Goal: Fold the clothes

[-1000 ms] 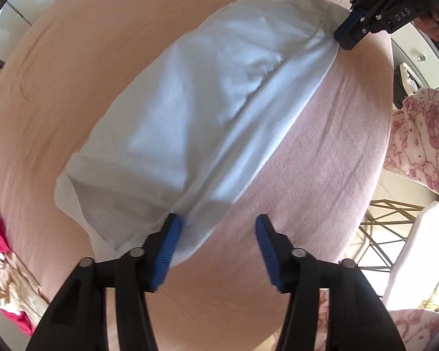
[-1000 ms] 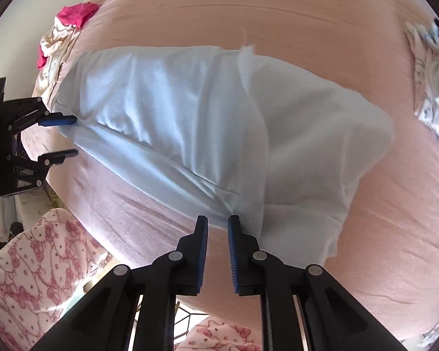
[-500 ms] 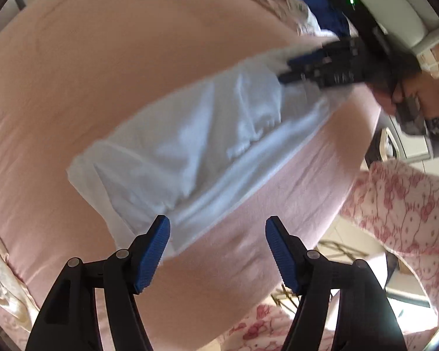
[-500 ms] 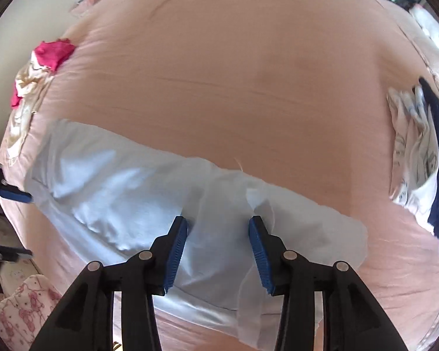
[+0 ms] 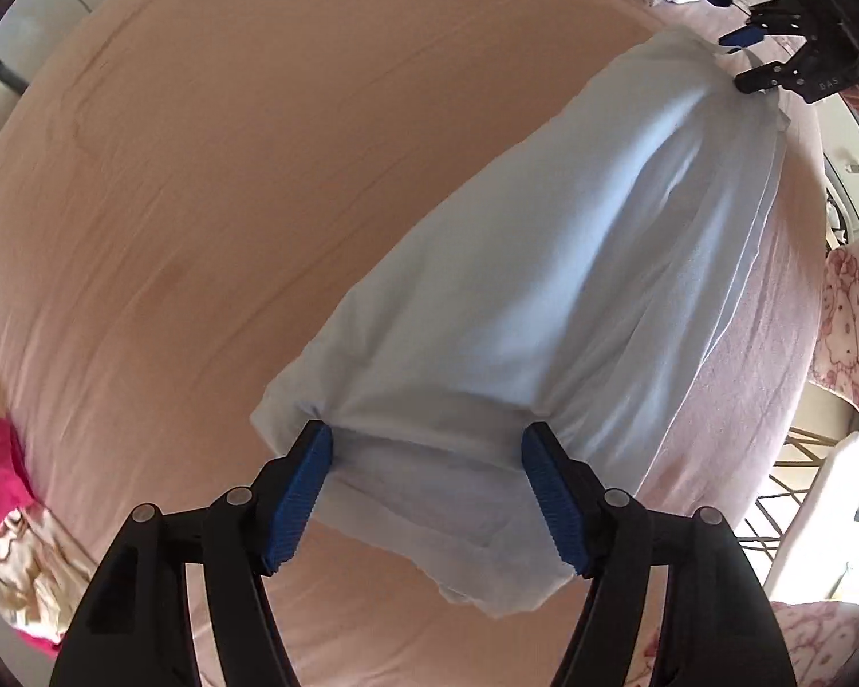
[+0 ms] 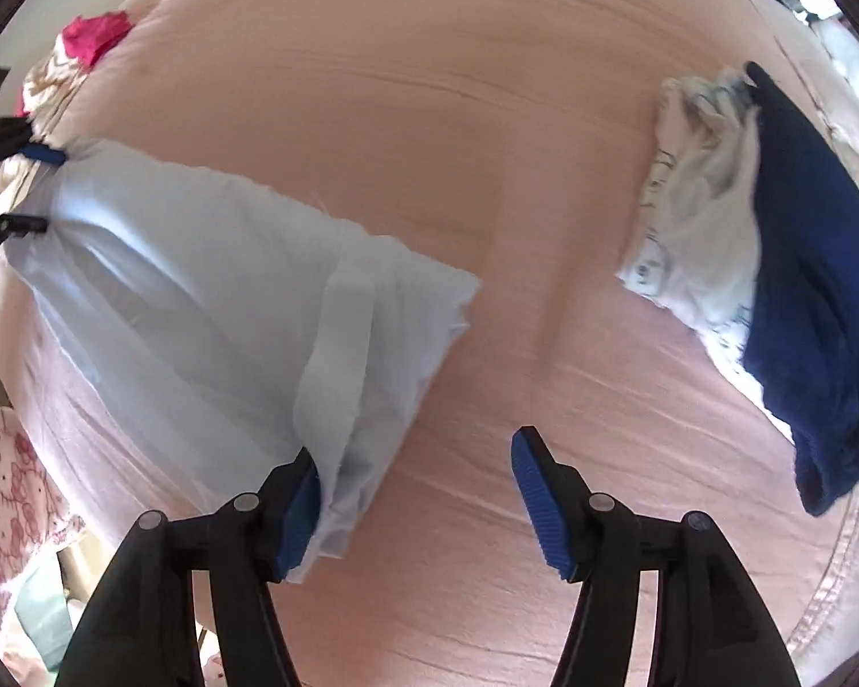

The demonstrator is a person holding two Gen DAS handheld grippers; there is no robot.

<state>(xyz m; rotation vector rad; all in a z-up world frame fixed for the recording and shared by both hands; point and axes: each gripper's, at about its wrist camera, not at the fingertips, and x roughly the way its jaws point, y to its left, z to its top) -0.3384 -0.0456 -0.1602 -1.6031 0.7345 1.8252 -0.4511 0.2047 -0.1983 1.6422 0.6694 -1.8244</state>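
Two grippers, jaws spread, at opposite ends of pale blue garment: left gripper straddles bunched end; right gripper beside other end. Only right view shows navy garment well right of it.

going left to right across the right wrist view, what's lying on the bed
red cloth → light blue garment → bare stretch of pink bedsheet → white printed cloth → dark blue garment
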